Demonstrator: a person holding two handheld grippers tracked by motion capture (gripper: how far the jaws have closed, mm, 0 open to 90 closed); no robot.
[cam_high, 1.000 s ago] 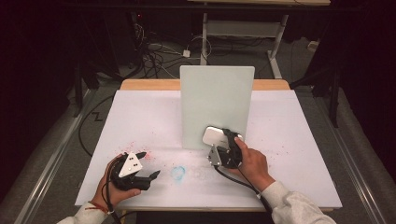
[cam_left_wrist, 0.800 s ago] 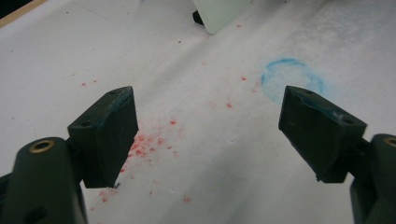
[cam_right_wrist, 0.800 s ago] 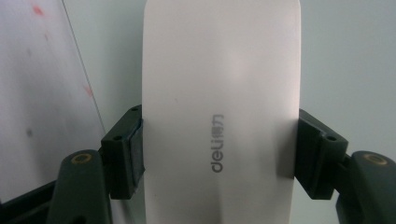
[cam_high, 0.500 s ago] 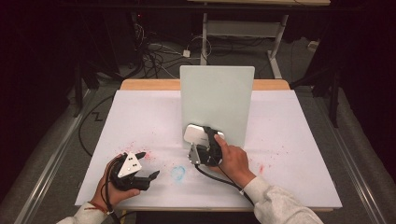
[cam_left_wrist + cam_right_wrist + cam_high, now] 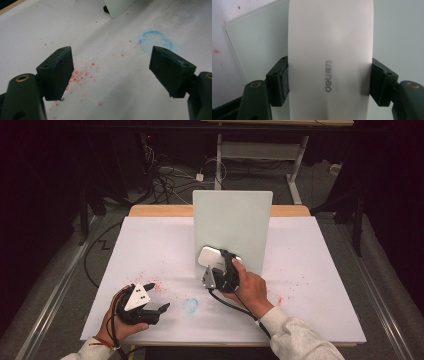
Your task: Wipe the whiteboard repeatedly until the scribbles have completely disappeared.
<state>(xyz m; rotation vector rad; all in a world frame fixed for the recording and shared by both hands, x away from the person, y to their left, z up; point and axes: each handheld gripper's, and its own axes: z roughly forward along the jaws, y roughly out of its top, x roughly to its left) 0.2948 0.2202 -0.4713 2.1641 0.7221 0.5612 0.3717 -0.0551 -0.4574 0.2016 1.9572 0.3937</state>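
Two black jaws of your right gripper are clamped on the long sides of a smooth white rounded-rectangle eraser block printed "deli", and it sits against the lower left part of the upright pale green rectangular board standing at the table's twelve o'clock side. The step in hand looks like wiping that board: keep the white block's flat face square to the panel, press lightly so the standing board does not tip back, and sweep in straight, overlapping passes. In the right gripper view the grip sits near the block's lower half, so watch that it does not pivot between the pads. Your left gripper rests at about seven o'clock on the white paper-covered table, its jaws wide apart and holding nothing; in the left gripper view a faint blue chalky ring lies at one o'clock beyond them, with scattered red specks on the paper nearer the left jaw. There are no containers on the table, so nothing holds contents here.
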